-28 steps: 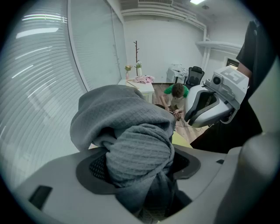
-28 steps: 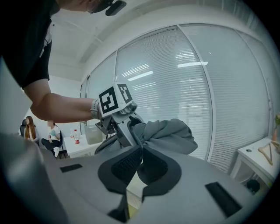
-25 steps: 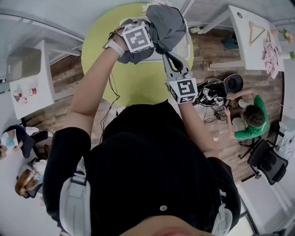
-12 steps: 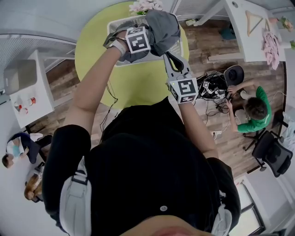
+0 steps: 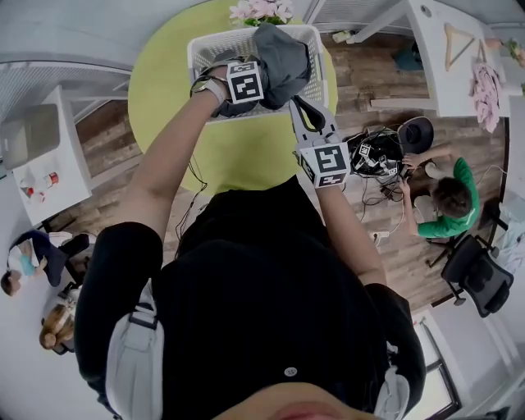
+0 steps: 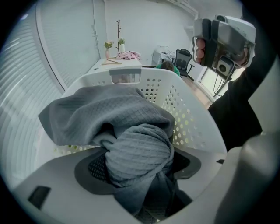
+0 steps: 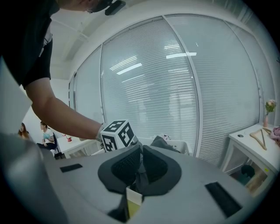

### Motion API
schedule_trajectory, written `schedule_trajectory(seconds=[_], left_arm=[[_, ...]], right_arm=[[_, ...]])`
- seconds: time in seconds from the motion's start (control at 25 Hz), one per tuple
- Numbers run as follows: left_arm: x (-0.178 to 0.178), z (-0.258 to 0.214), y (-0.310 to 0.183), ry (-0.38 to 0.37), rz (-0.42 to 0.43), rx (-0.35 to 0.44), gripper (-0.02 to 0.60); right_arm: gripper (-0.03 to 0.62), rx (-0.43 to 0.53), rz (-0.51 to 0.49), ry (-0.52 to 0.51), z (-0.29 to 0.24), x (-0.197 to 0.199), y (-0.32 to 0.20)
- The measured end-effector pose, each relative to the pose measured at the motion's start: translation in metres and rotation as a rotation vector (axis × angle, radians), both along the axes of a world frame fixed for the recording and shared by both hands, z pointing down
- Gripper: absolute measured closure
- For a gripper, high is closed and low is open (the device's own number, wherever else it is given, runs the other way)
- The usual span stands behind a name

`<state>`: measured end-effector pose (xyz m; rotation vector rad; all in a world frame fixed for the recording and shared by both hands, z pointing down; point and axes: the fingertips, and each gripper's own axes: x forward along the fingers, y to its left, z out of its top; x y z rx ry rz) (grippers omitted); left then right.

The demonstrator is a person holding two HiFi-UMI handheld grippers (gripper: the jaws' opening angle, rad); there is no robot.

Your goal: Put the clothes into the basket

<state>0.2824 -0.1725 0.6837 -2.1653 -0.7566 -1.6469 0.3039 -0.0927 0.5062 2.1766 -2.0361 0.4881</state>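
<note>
A grey knitted garment (image 5: 283, 51) hangs bunched over the white perforated basket (image 5: 205, 51), which stands on a round lime-green surface (image 5: 238, 152). My left gripper (image 5: 254, 75) points steeply down above the basket and is shut on a thick wad of this garment (image 6: 109, 113). The basket's rim (image 6: 127, 76) and inner wall lie just beyond the left gripper (image 6: 138, 162). My right gripper (image 5: 302, 102) reaches in from the right at the basket's near edge. In the right gripper view a thin grey fold of the cloth is pinched in the right gripper (image 7: 135, 164), whose pads are almost together.
A white table (image 5: 435, 74) with a wooden hanger and pink cloth stands at the right. A person in a green top (image 5: 447, 209) sits on the floor by cables, near an office chair (image 5: 476, 275). A white cabinet (image 5: 41, 156) is at the left. Pink flowers (image 5: 258, 10) lie beyond the basket.
My left gripper has come down with the grey garment toward the basket, and more of the basket's rim now shows around it. The right gripper has followed slightly, still at the cloth's edge.
</note>
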Motion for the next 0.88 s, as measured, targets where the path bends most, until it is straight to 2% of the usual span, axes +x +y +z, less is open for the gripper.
schedule_trajectory(seconds=[0.28, 0.4, 0.64, 0.76, 0.88], left_arm=[[-0.002, 0.044, 0.004, -0.016, 0.017, -0.016, 0.222], [0.001, 0.056, 0.002, -0.013, 0.006, -0.017, 0.215], [-0.004, 0.081, 0.006, -0.061, -0.041, -0.044, 0.206], [0.001, 0.087, 0.002, -0.046, -0.095, -0.053, 0.18], [0.007, 0.081, -0.007, 0.001, -0.126, -0.022, 0.161]], right_arm=[[0.566, -0.031, -0.014, -0.009, 0.014, 0.001, -0.004], [0.566, -0.04, -0.014, -0.015, 0.018, 0.003, -0.002], [0.566, -0.06, -0.011, -0.026, 0.028, 0.011, 0.003], [0.566, -0.066, -0.013, -0.035, 0.033, 0.013, 0.002], [0.566, -0.06, -0.017, -0.051, 0.034, 0.015, 0.003]])
